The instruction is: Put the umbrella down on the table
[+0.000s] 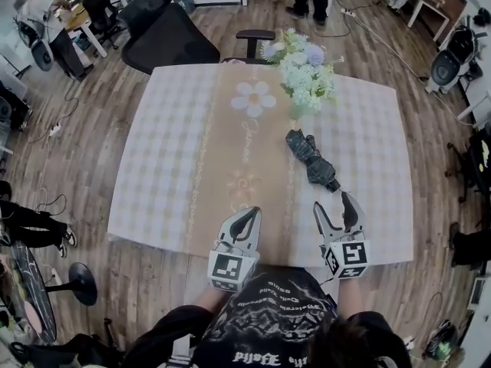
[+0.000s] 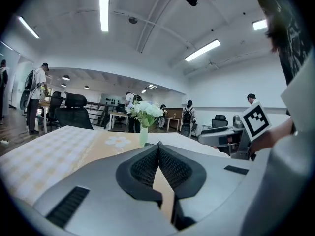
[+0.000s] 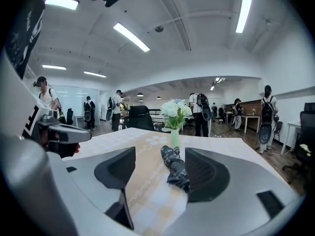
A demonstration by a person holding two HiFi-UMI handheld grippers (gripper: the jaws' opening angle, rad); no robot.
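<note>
A folded dark plaid umbrella [image 1: 310,158] lies flat on the checked tablecloth [image 1: 176,152], right of the table's middle, its handle end pointing toward me. My right gripper [image 1: 332,200] hovers just behind that end, open, with nothing between its fingers. In the right gripper view the umbrella [image 3: 175,167] lies ahead on the cloth, framed by the spread jaws of the right gripper [image 3: 160,156] and apart from them. My left gripper [image 1: 252,212] is near the table's front edge, left of the right one. Its jaw tips meet, shut on nothing, in the left gripper view [image 2: 158,146].
A green vase of white and blue flowers [image 1: 303,75] stands just beyond the umbrella. A black office chair [image 1: 173,33] sits at the table's far edge. People, desks and chairs fill the room around. The table's front edge is right below both grippers.
</note>
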